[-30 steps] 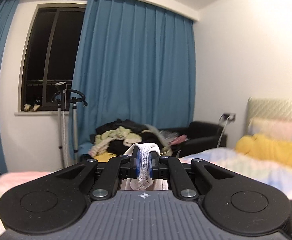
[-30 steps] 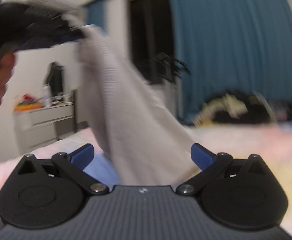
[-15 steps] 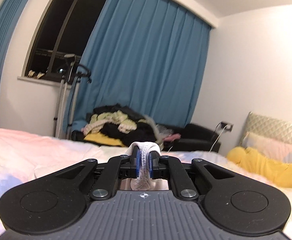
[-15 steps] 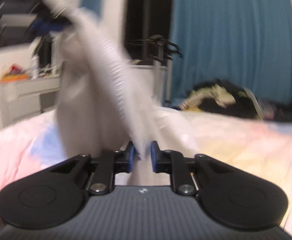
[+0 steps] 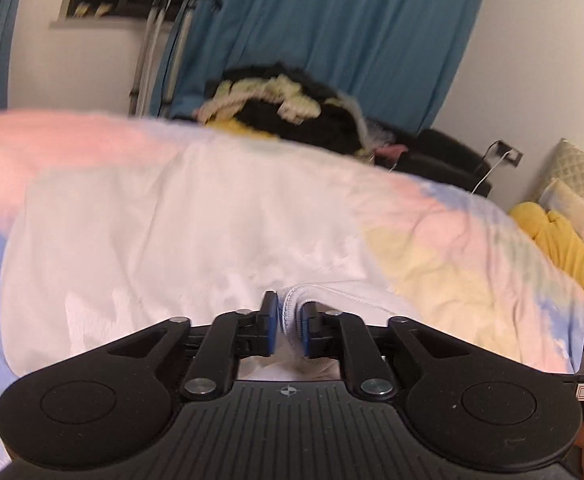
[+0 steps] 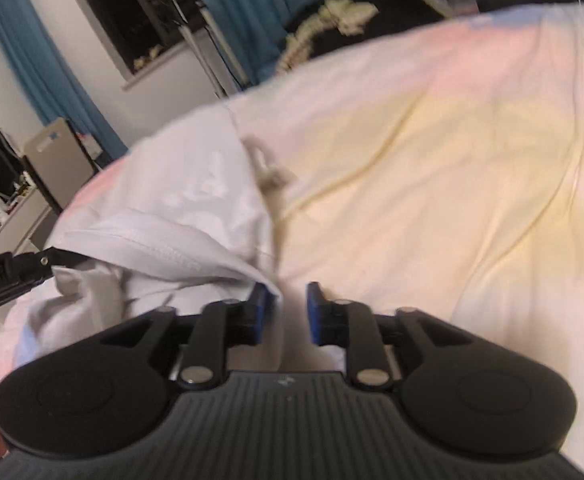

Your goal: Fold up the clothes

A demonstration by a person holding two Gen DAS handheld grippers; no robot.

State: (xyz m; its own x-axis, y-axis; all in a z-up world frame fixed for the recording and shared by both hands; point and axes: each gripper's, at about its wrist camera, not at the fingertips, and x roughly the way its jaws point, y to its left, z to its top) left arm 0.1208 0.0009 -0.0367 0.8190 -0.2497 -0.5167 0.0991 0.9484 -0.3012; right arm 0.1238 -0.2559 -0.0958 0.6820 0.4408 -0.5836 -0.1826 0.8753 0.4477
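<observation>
The white garment (image 5: pixel 180 240) lies spread over the pastel bed (image 5: pixel 472 248), laid flat so it can be folded. The left claw (image 5: pixel 289 326), its jaws just easing apart, pinches the ribbed hem. The right claw (image 6: pixel 286 312) (jaws just parting, narrow) has only a fabric edge beside one pad, apparently letting go.

Each wrist camera looked forward and downward along its fingers, close above the bed (image 5: pixel 452 248). Both views shared the bed, blue curtain (image 5: pixel 332 20) and clothes pile (image 5: pixel 276 108).
</observation>
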